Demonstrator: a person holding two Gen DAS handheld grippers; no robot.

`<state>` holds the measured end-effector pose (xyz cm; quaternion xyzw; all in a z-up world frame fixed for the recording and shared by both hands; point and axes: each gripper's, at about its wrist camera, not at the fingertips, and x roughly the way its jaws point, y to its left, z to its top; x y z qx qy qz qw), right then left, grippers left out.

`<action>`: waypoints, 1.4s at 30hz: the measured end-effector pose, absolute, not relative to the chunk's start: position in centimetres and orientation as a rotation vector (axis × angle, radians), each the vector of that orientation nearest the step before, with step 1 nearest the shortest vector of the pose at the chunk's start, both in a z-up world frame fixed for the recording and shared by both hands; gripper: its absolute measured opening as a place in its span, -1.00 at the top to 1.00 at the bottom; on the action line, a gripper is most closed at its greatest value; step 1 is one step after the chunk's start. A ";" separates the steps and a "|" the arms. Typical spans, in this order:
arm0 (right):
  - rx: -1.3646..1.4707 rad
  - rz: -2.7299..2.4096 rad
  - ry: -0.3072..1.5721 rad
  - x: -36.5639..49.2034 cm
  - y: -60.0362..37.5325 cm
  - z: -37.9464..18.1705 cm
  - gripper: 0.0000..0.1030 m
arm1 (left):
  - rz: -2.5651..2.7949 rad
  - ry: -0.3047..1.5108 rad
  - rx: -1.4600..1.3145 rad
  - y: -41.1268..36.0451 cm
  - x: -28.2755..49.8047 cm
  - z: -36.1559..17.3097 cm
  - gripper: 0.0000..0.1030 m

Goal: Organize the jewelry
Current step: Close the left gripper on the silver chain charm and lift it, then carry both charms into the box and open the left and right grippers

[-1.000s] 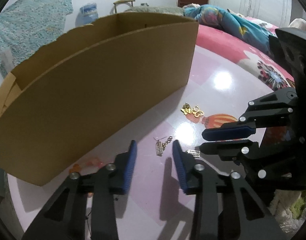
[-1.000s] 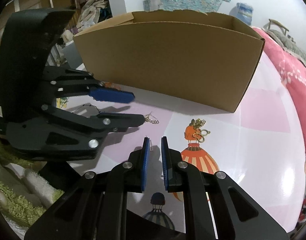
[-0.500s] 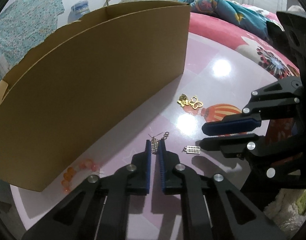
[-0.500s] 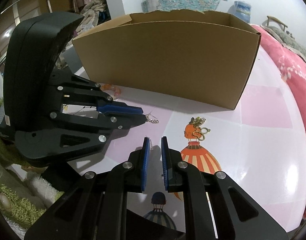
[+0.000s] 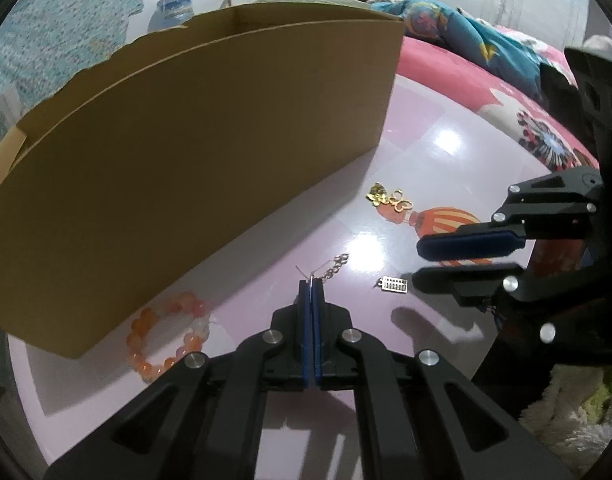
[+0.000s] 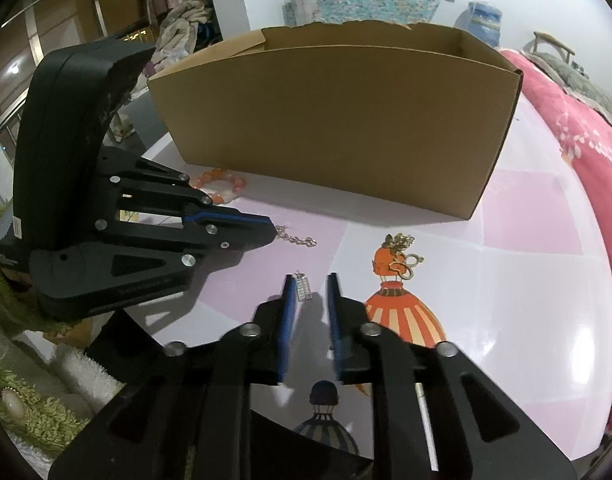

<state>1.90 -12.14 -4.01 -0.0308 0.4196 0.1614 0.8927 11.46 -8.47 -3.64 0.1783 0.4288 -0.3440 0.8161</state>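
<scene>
Pinching with my left gripper [image 5: 310,282], I am holding its blue pads pressed together on the thin hook end of a chain earring [image 5: 330,267], whose links are trailing ahead and slightly right of the tips on the pink table [image 5: 446,152]. My right gripper [image 6: 310,280] is standing partly open, gripping nothing, and a small silver rectangular charm [image 6: 303,289] is lying between its fingers, just beside the left one; whether that finger is touching it is hard to judge. Ahead of the right gripper, a little to its right, a cluster of gold butterfly pieces [image 6: 402,256] is resting on the table. To the left of my left gripper an orange bead bracelet [image 5: 167,334] is lying against the foot of the cardboard box [image 5: 185,152], which is standing ahead of both grippers.
</scene>
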 end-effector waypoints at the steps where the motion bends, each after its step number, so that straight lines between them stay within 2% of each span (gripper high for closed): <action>1: -0.066 0.335 0.870 1.9 -12.1 -4.0 0.50 | -0.730 0.915 0.369 -8.2 11.4 -3.6 0.99; 12: -0.128 0.339 0.879 2.8 -10.5 -4.4 0.47 | -0.694 0.914 0.309 -6.7 11.2 -3.0 0.99; 15: -0.152 0.323 0.884 3.0 -10.2 -4.6 0.55 | -0.701 0.906 0.290 -6.6 11.1 -2.6 0.99; 17: -0.164 0.312 0.894 3.1 -9.7 -4.9 0.70 | -0.701 0.904 0.292 -6.5 11.1 -2.6 0.99; 25: -0.227 0.296 0.912 2.9 -8.4 -5.1 0.92 | -0.706 0.917 0.287 -6.2 11.1 -3.0 0.99; 42: -0.187 0.302 0.883 1.9 -10.0 -3.7 0.96 | -0.706 0.891 0.292 -5.9 10.6 -2.0 0.98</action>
